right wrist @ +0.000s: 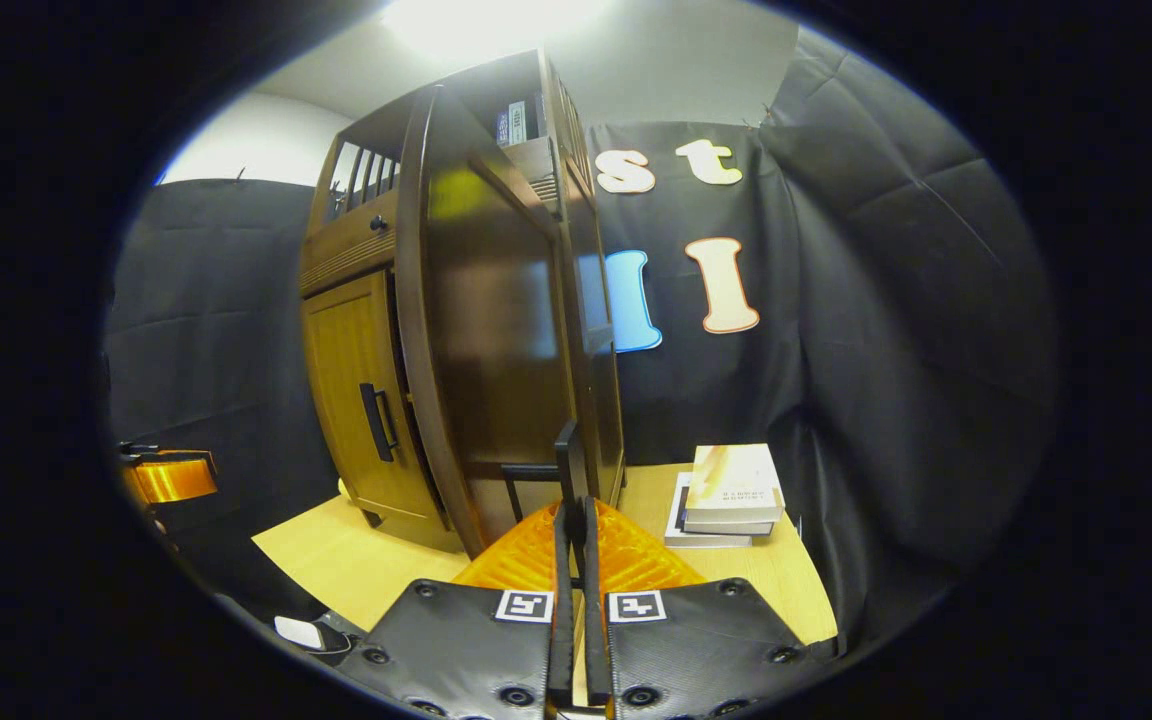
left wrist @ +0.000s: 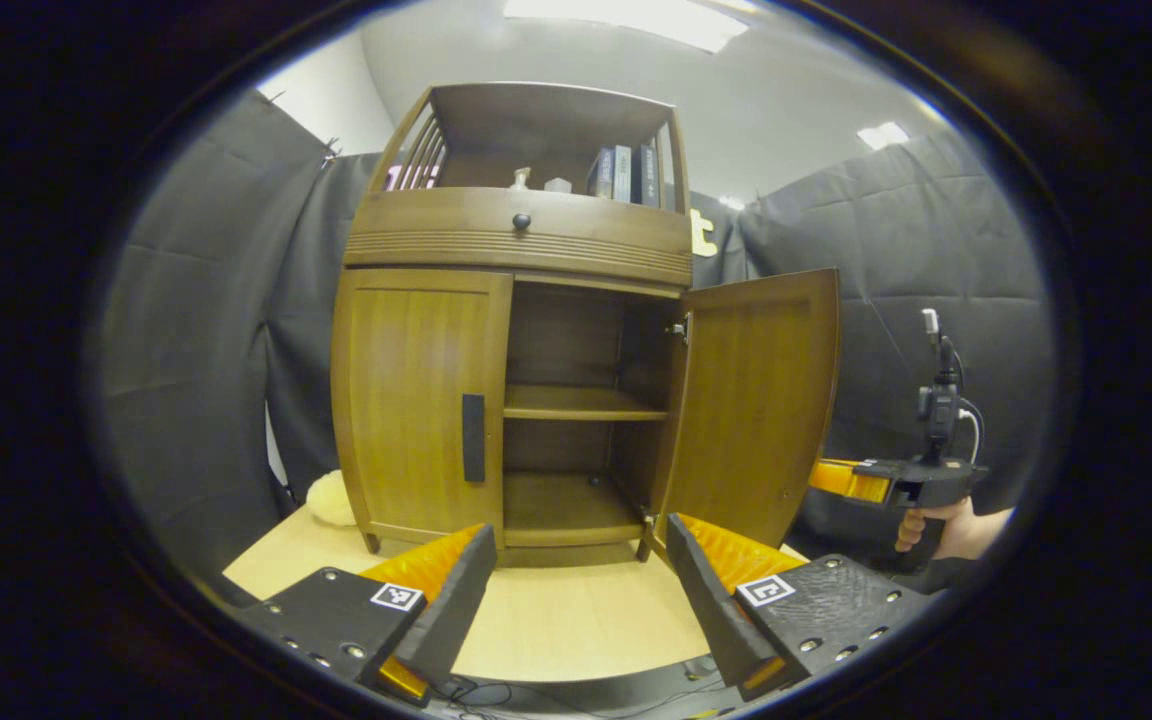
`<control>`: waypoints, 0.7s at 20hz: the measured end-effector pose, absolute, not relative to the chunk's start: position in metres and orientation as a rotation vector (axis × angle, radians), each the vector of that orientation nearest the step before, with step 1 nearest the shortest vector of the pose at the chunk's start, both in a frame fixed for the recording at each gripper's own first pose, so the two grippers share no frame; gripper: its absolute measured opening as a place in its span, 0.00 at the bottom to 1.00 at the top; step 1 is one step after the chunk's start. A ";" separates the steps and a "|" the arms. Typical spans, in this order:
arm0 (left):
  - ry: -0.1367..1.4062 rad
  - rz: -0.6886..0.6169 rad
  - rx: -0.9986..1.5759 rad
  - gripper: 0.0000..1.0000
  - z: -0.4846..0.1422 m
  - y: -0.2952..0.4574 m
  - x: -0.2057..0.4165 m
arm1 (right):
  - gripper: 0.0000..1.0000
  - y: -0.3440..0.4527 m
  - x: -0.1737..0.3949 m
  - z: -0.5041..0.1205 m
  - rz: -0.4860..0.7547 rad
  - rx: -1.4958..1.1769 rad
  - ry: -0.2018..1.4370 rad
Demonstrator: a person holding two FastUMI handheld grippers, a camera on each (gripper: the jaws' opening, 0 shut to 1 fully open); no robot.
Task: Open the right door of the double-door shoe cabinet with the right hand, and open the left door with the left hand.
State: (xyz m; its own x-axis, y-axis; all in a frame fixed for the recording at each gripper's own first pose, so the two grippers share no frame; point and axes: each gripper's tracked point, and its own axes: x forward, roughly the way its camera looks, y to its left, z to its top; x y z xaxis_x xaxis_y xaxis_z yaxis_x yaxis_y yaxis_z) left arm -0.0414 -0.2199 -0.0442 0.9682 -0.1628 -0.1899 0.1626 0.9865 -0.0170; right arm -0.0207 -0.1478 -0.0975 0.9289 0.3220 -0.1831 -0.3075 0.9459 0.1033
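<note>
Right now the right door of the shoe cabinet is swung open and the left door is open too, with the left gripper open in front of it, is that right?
Not quite. The left door is closed, as the left gripper view shows. The right door is swung open, and the left gripper is open in front of the shoe cabinet.

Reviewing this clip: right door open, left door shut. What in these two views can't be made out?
- Left gripper view: whatever lies behind the shut left door.
- Right gripper view: whether the right gripper truly pinches the right door's handle; its near-closed fingers cover the contact.
- Left gripper view: the pale yellow object is half hidden by the cabinet.
- Both views: shelf book titles, too small.
</note>
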 end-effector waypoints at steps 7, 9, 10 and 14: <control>0.193 -0.169 -0.027 1.00 -0.041 -0.220 -0.037 | 0.02 -0.162 -0.055 -0.092 0.296 0.101 0.199; 0.191 -0.153 -0.016 1.00 -0.038 -0.212 -0.033 | 0.02 -0.163 -0.070 -0.088 0.285 0.118 0.202; 0.188 -0.143 -0.003 1.00 -0.036 -0.207 -0.030 | 0.02 -0.163 -0.080 -0.088 0.283 0.117 0.206; 0.177 -0.079 0.037 0.98 -0.027 -0.175 -0.018 | 0.06 -0.147 -0.117 -0.089 0.293 0.105 0.222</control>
State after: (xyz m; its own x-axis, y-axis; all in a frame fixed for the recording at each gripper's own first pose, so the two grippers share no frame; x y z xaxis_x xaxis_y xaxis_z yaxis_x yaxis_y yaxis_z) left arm -0.0182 -0.1752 -0.0271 0.9812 -0.0754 -0.1777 0.0819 0.9962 0.0294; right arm -0.1168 -0.1468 -0.0886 0.9333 0.2976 -0.2009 -0.2746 0.9521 0.1347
